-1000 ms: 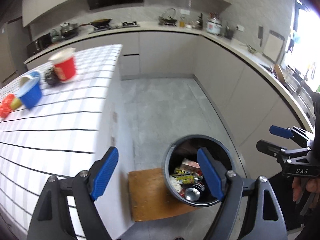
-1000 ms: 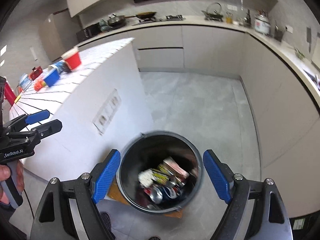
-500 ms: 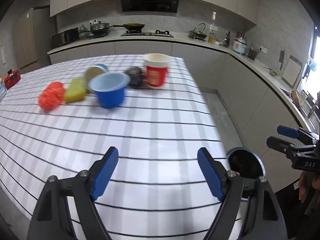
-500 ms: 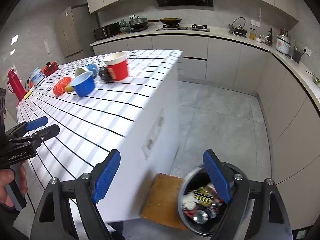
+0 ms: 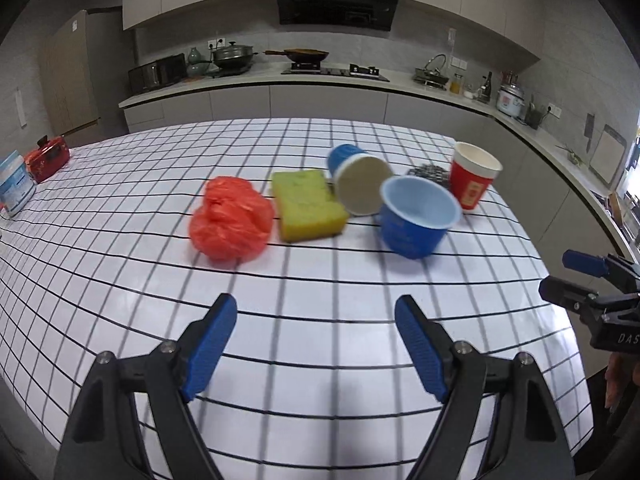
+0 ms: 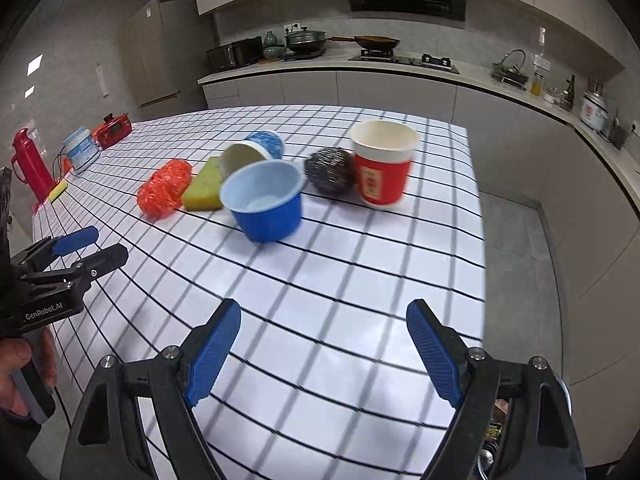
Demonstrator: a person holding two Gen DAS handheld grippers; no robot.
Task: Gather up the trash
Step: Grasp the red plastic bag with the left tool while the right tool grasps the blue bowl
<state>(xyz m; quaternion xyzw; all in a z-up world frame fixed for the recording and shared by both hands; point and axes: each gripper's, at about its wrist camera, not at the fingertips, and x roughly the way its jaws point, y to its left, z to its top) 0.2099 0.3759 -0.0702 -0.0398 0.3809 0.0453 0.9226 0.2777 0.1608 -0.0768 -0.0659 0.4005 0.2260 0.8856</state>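
- Left wrist view: your left gripper hangs released and empty over the checked table. Ahead lie one red bag, one yellow sponge, three cups and one steel scourer.
- Right wrist view: your right gripper is likewise released; the blue cup is nearest ahead, the red cup beyond to its right.

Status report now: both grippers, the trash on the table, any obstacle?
Left gripper open, empty. Right gripper open, empty. Blue bowl, red cup, red bag on checked table, untouched. Path clear.
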